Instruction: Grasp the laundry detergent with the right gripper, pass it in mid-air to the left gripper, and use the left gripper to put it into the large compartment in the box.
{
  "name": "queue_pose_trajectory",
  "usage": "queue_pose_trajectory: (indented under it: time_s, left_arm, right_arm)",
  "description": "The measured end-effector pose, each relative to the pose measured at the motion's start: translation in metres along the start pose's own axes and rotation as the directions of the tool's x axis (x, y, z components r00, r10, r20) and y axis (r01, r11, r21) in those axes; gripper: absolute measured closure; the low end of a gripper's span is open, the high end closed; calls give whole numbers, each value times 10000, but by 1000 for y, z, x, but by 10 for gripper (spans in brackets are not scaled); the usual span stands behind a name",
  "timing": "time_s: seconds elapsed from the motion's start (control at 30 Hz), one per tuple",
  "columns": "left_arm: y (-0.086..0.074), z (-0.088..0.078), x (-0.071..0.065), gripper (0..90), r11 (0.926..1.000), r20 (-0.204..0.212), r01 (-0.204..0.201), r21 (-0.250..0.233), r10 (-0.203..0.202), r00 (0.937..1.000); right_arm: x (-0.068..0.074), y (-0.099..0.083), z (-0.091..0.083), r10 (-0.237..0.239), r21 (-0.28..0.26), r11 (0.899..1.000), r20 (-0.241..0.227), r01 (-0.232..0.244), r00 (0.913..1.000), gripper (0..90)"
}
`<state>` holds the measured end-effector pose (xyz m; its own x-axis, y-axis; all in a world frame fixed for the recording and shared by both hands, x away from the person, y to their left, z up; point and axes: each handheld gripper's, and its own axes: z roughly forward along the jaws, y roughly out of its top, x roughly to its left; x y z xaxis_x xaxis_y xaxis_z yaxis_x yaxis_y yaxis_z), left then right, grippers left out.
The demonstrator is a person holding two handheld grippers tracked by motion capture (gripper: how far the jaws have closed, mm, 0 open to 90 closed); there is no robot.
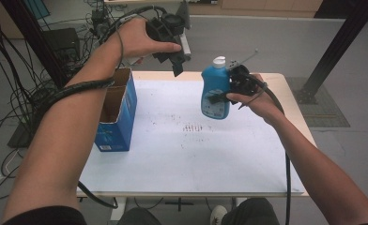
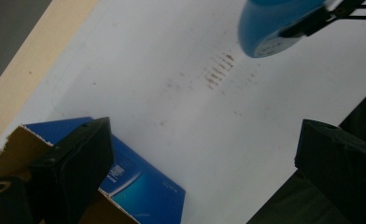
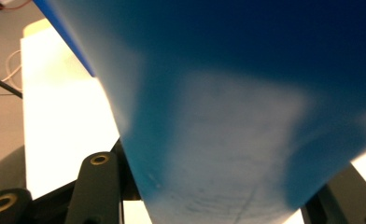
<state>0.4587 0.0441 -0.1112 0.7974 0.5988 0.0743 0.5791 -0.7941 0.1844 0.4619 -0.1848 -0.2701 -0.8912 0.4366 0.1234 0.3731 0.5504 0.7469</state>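
Even, soft light is falling from above in the high view, and the white worktop (image 1: pixel 191 154) is reflecting it brightly without hard glare. Shadows are staying faint: the blue box (image 1: pixel 118 115) is casting only a weak one beside it. The picture is looking slightly soft throughout, and straight lines are bowing a little toward the edges. In the left gripper view the near black jaws are blurring out of focus and reading almost as silhouettes, while the worktop (image 2: pixel 172 93) is showing pale and washed. In the right gripper view the blue bottle (image 3: pixel 246 116) is sitting so close that it is smearing into haze, and the worktop (image 3: pixel 59 116) behind it is blowing out to pure white.
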Motion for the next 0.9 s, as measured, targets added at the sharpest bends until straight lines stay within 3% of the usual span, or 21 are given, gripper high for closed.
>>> queue_pose_trajectory:
  time_s: [0.1, 0.27, 0.33, 0.4, 0.43, 0.47, 0.57, 0.9]
  left_arm:
    - [1, -3, -4, 50, 9995, 79, -304, 66, 303, 9995]
    - [1, -12, -12, 50, 9953, 90, -942, 219, 940, 9955]
    - [1, -12, -14, 51, 9943, 29, -1020, 300, 1020, 9948]
    - [-1, -14, -20, 49, 9904, -72, -1267, 550, 1273, 9918]
    - [-1, -14, -20, 50, 9904, -72, -1267, 550, 1273, 9918]
    - [-2, -15, -23, 50, 9888, -60, -1380, 572, 1386, 9903]
    - [-2, -14, -27, 49, 9860, -115, -1549, 610, 1559, 9877]
    - [-2, -8, -33, 50, 9799, -167, -1866, 710, 1882, 9820]
  right_arm:
    - [2, 7, 6, -211, 34, 9998, -142, 212, 9997, 442]
    - [16, 26, 23, -944, 141, 9954, -498, 952, 9943, 442]
    - [19, 29, 26, -1153, 116, 9932, -574, 1161, 9917, 441]
    - [26, 34, 35, -1858, -305, 9825, -939, 1837, 9781, 440]
    - [26, 34, 35, -1858, -305, 9825, -939, 1837, 9781, 440]
    - [29, 36, 41, -1916, -518, 9811, -1234, 1864, 9737, 440]
    - [37, 39, 49, -2214, -658, 9746, -1422, 2140, 9648, 441]
    - [49, 45, 78, -2562, -677, 9665, -1961, 2476, 9465, 440]
